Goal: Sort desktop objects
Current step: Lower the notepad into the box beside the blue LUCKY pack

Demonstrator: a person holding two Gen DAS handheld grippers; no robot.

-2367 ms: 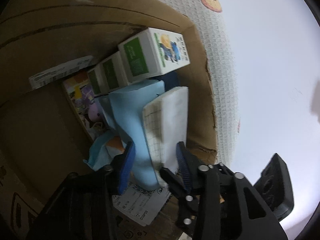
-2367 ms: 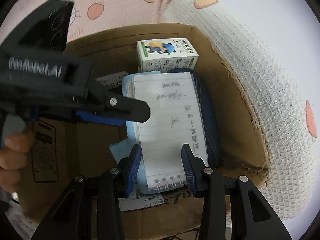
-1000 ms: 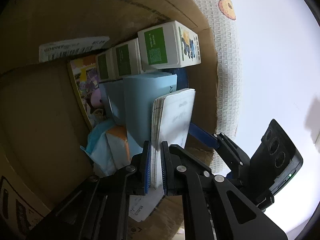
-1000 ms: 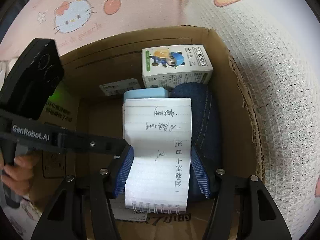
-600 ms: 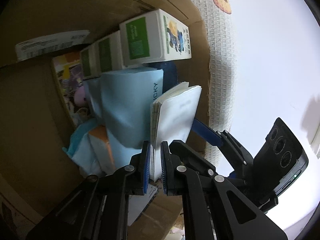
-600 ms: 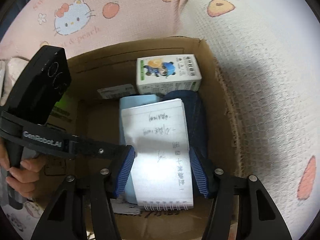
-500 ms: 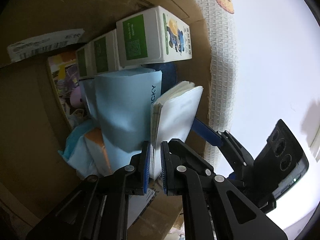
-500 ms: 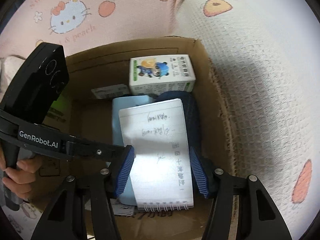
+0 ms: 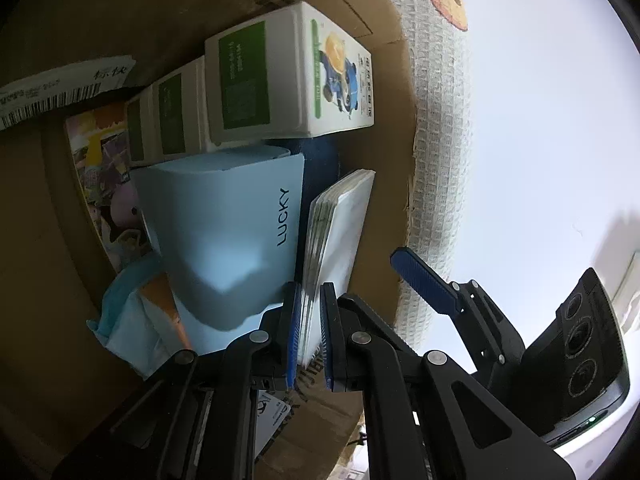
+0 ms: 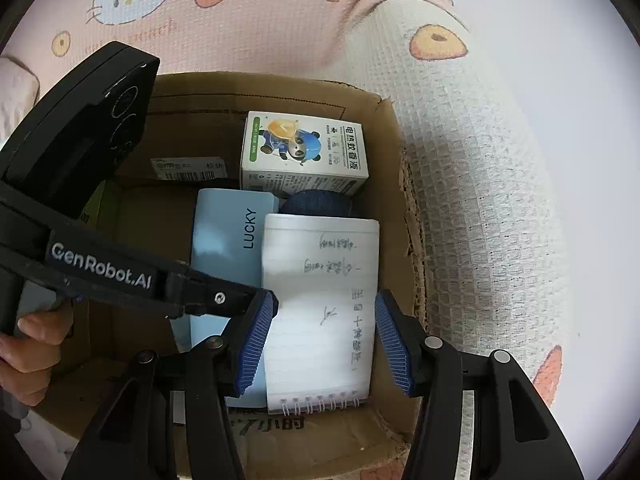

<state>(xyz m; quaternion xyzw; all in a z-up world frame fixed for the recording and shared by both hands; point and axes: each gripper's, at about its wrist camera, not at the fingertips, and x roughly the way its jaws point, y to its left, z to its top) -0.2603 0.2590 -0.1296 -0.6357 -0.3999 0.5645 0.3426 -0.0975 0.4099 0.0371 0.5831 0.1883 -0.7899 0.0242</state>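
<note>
In the lower middle of both views, the left gripper [image 9: 307,334] is clamped on the edge of the white spiral-bound notepad [image 10: 320,308], which stands upright in the brown cardboard box [image 10: 394,152] beside the pale blue "LUCKY" book [image 10: 228,248]. A second ago the pad lay flatter. The right gripper [image 10: 326,342] straddles it, its jaws just narrowing but not visibly pressing. The filing looks nearly done.

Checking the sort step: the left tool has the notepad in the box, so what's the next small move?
Probably open the left tool and let go: it pinches the spiral notepad, already upright inside the cardboard box beside the blue LUCKY book; the right tool straddles it without touching.
</note>
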